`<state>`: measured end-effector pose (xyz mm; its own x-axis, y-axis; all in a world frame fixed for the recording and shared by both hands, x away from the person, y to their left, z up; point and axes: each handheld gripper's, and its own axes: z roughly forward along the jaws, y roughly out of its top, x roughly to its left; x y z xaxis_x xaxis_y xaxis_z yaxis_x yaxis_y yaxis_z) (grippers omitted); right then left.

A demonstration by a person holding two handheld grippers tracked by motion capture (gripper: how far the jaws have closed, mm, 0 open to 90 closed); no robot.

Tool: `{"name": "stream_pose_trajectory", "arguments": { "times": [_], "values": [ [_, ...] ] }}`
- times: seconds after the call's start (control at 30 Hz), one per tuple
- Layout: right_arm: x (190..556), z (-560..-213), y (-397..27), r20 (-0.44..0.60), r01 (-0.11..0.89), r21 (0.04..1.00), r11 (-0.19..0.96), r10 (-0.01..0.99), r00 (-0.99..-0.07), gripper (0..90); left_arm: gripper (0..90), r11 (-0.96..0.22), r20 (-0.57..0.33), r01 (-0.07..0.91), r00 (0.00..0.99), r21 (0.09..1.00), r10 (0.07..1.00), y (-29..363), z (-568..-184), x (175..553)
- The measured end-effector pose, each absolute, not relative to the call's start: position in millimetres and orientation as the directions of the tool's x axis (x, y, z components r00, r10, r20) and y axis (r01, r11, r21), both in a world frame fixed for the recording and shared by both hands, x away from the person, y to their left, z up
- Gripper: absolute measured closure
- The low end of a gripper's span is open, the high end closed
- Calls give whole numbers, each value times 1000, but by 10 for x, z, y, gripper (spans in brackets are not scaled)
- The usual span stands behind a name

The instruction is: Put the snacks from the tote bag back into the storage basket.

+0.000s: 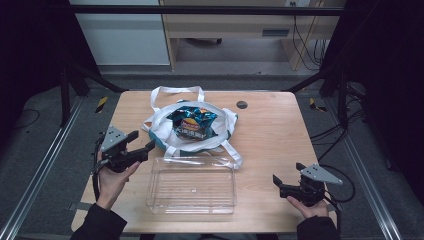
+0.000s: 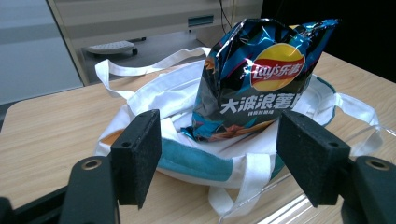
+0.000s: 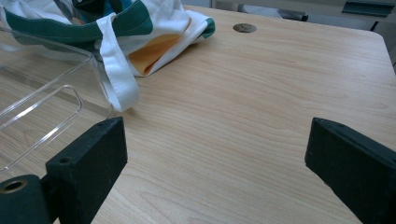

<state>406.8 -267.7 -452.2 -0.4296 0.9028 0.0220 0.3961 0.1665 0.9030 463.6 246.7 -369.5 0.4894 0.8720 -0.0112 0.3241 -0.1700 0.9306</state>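
Note:
A white tote bag with teal trim lies on the wooden table, and a blue Lay's chip bag stands in its mouth. In the left gripper view the chip bag rises from the tote bag just beyond the jaws. My left gripper is open, left of the tote and apart from it. A clear plastic tray lies in front of the tote, with nothing in it. My right gripper is open over bare table, right of the tray.
The tote's long white handles trail toward the table's far edge, and one strap hangs over the tray's corner. A small dark round cap sits in the table at the far right. Black frame rails flank the table.

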Motion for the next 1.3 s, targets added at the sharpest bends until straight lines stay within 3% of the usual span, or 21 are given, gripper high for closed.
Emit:
{"name": "stream_pose_trajectory", "arguments": {
  "times": [1.3],
  "values": [
    [4080,-4530,-2670,22,399,901,172,899,-437,59,321,-186,-12,341,503,921,864,2191,-3708,5145]
  ]
}}
